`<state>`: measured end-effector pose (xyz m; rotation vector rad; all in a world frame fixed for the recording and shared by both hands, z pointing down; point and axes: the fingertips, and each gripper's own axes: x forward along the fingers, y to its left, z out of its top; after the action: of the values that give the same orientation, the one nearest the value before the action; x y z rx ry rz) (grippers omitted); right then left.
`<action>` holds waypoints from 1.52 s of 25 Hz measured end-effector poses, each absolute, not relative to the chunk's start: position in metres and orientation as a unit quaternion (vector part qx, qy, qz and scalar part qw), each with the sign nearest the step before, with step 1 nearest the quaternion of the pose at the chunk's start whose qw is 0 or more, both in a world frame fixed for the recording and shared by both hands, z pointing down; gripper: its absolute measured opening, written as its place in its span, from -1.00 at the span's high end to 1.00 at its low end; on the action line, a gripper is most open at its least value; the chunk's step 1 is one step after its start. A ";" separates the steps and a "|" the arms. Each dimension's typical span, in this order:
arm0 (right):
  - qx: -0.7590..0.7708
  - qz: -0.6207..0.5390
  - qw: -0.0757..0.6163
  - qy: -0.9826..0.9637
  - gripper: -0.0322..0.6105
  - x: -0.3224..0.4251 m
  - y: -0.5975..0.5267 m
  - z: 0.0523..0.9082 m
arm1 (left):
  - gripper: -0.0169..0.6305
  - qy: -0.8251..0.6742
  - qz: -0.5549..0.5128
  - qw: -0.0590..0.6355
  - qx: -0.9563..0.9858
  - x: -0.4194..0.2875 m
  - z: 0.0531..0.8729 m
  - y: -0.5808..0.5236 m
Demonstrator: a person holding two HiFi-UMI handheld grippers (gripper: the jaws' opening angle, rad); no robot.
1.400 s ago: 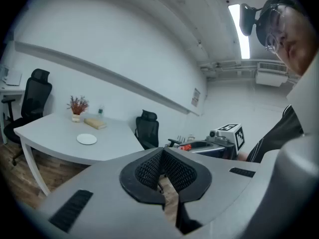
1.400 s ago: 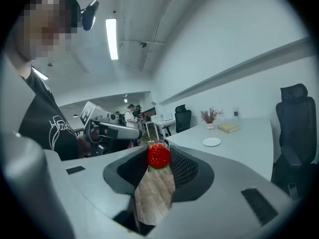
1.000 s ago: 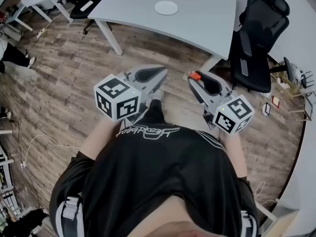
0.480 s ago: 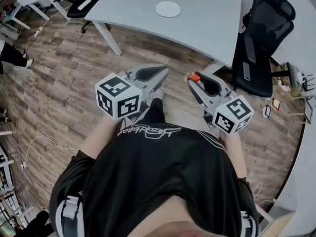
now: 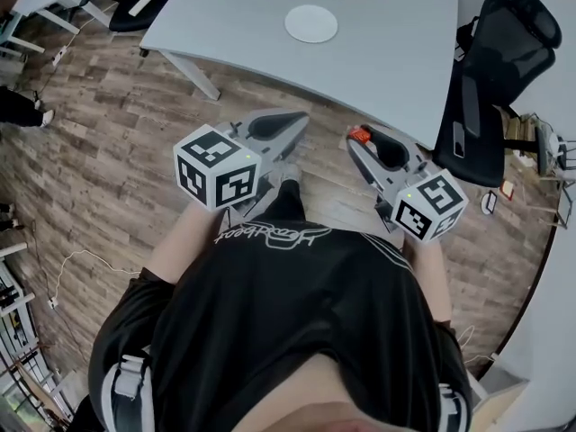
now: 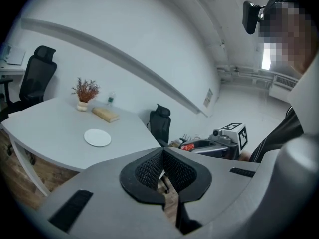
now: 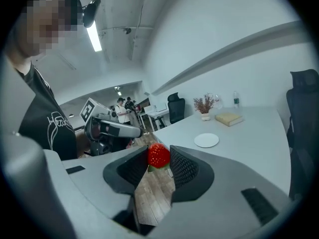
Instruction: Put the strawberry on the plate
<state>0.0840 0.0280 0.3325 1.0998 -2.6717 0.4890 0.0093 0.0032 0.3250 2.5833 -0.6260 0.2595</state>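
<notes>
A red strawberry (image 7: 158, 156) sits clamped between the tips of my right gripper (image 5: 358, 136), held above the wooden floor in front of the person's body; it shows as a small red spot (image 5: 359, 136) in the head view. The white plate (image 5: 310, 23) lies on the grey table (image 5: 378, 52) some way ahead; it also appears as a plate (image 7: 206, 140) in the right gripper view and a plate (image 6: 97, 137) in the left gripper view. My left gripper (image 5: 297, 120) is shut with nothing between its pads (image 6: 149, 168).
A black office chair (image 5: 490, 70) stands right of the table. A book (image 6: 105, 114) and a small plant pot (image 6: 82, 105) sit at the table's far side. More chairs and desks stand at the upper left, with people far off.
The table and plate have drawn a little nearer and shifted right in the head view. Both grippers keep their pose, the strawberry still gripped.
</notes>
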 end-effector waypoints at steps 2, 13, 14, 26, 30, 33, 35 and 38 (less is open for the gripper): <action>0.377 0.166 0.111 -0.904 0.50 0.085 0.001 0.332 | 0.92 -0.228 0.099 0.238 0.939 0.006 0.327 -0.024; 0.395 0.150 0.105 -0.900 0.50 0.081 -0.125 0.313 | 0.92 -0.209 0.108 0.240 0.942 0.002 0.323 -0.145; 0.397 0.150 0.105 -0.900 0.50 0.080 -0.133 0.312 | 0.93 -0.207 0.110 0.239 0.942 0.002 0.323 -0.153; 0.397 0.144 0.109 -0.900 0.50 0.072 -0.193 0.319 | 0.93 -0.202 0.113 0.244 0.942 0.000 0.337 -0.212; 0.394 0.141 0.104 -0.902 0.50 0.072 -0.208 0.317 | 0.92 -0.205 0.112 0.245 0.941 0.002 0.341 -0.224; 0.394 0.132 0.111 -0.903 0.50 0.074 -0.220 0.319 | 0.92 -0.209 0.107 0.257 0.938 0.003 0.347 -0.231; 0.394 0.128 0.118 -0.903 0.50 0.074 -0.229 0.321 | 0.92 -0.211 0.103 0.267 0.935 0.002 0.351 -0.237; 0.394 0.120 0.125 -0.903 0.50 0.075 -0.241 0.322 | 0.92 -0.218 0.099 0.275 0.931 0.004 0.355 -0.247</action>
<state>0.0753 -0.2413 0.3220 1.1483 -2.6307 0.3511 0.0038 -0.2474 0.3548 2.5040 -0.5854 0.2659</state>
